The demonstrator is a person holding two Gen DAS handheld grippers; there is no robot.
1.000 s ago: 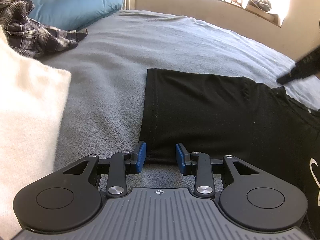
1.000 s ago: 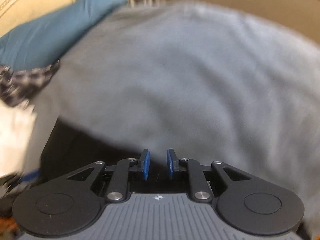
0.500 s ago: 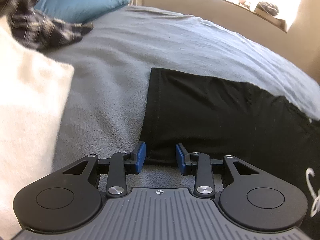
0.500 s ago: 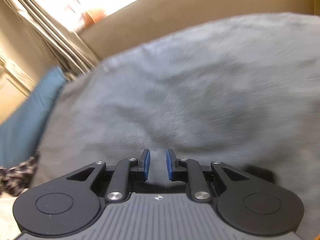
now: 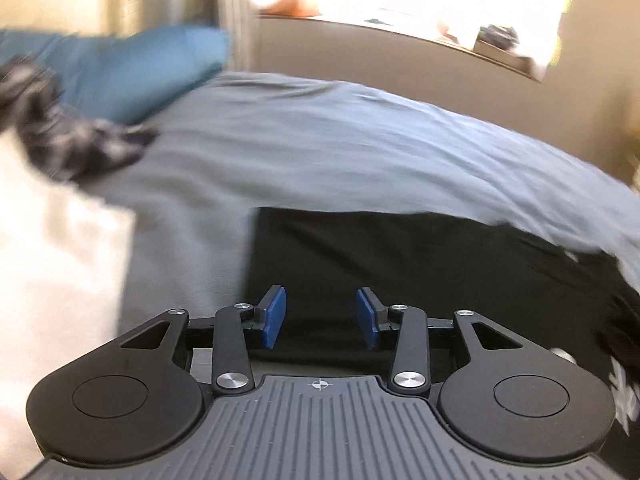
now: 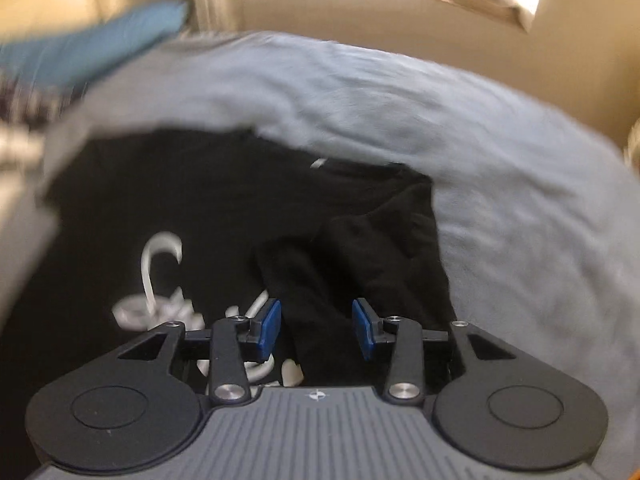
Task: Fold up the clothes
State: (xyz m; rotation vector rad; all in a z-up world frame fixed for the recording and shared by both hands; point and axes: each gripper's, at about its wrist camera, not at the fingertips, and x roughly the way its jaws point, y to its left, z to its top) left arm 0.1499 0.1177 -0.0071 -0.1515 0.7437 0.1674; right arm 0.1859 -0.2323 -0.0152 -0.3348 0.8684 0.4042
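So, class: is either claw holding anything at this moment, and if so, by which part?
Nothing is held. Both the left claw and right claw are opening above the black T-shirt, pads clear of the fabric.

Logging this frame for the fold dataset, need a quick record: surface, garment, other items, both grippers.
surface: bed with grey blanket
garment: black T-shirt with white print, lying flat; a bunched fold at its right side
other cloth: white cloth at left, plaid shirt behind it
pillow: blue pillow at the head of the bed
left gripper: above the T-shirt's near edge, jaws opening, nothing between them
right gripper: above the bunched fold, jaws opening, no grip visible
image quality: both views motion-blurred
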